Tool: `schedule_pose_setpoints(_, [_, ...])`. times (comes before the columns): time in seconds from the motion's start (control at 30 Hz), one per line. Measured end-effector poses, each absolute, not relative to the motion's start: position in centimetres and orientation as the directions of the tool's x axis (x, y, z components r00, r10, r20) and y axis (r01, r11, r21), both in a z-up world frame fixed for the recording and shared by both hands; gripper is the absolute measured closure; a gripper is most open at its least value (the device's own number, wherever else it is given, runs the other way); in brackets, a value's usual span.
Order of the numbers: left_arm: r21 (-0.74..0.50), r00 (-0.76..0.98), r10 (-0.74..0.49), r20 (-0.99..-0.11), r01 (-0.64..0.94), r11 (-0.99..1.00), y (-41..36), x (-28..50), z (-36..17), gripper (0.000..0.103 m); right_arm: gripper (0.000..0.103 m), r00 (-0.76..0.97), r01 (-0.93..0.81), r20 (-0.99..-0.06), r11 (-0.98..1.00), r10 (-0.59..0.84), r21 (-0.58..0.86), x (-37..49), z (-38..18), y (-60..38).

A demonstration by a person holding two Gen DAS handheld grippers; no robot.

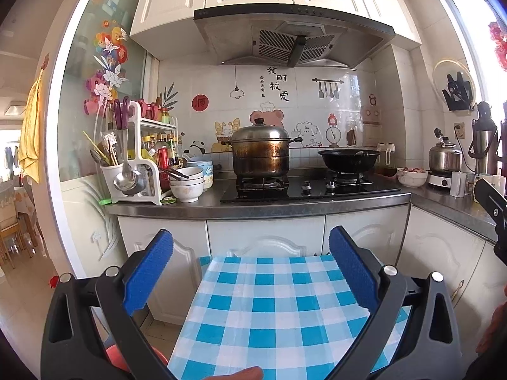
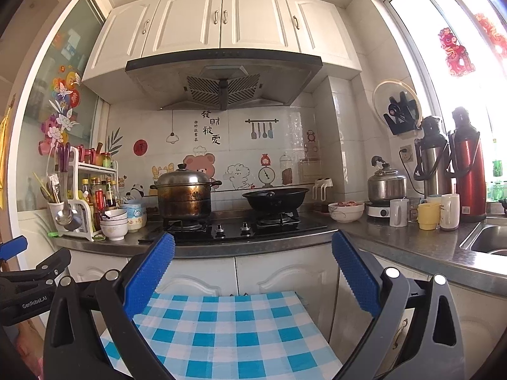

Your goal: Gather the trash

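Note:
My left gripper (image 1: pixel 250 243) is open and empty, held above a blue-and-white checked table (image 1: pixel 272 316), facing the kitchen counter (image 1: pixel 190 210). My right gripper (image 2: pixel 253 247) is also open and empty above the same checked table (image 2: pixel 228 332). A small green wrapper (image 1: pixel 168 200) lies on the counter by the stacked bowls (image 1: pixel 187 183); it also shows in the right wrist view (image 2: pixel 99 237). A green scrap (image 1: pixel 104 202) lies at the counter's left end. The left gripper shows at the left edge of the right wrist view (image 2: pixel 12 247).
A steel pot (image 1: pixel 261 148) and black wok (image 1: pixel 348 158) sit on the gas hob. A condiment rack (image 1: pixel 139 158) stands left. Kettle (image 2: pixel 386 185), mugs (image 2: pixel 427 215), thermoses (image 2: pixel 469 171) and a sink (image 2: pixel 488 240) are on the right counter. White cabinet doors (image 1: pixel 266 231) face the table.

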State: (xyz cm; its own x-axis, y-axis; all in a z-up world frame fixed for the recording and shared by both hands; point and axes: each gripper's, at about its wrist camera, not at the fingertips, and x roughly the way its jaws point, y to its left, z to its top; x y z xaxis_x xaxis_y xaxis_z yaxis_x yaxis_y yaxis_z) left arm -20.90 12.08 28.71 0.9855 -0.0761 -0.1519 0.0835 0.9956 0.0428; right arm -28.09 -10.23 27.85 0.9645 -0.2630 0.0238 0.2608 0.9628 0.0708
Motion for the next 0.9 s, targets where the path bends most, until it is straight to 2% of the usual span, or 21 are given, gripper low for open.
schedule_pose_setpoints(0.9, [0.025, 0.985, -0.090, -0.146, 0.095, 0.995, 11.51, -21.68, 28.59, 0.004, 0.005, 0.958, 0.286, 0.015, 0.956, -0.287, 0.072, -28.93, 27.47, -10.80])
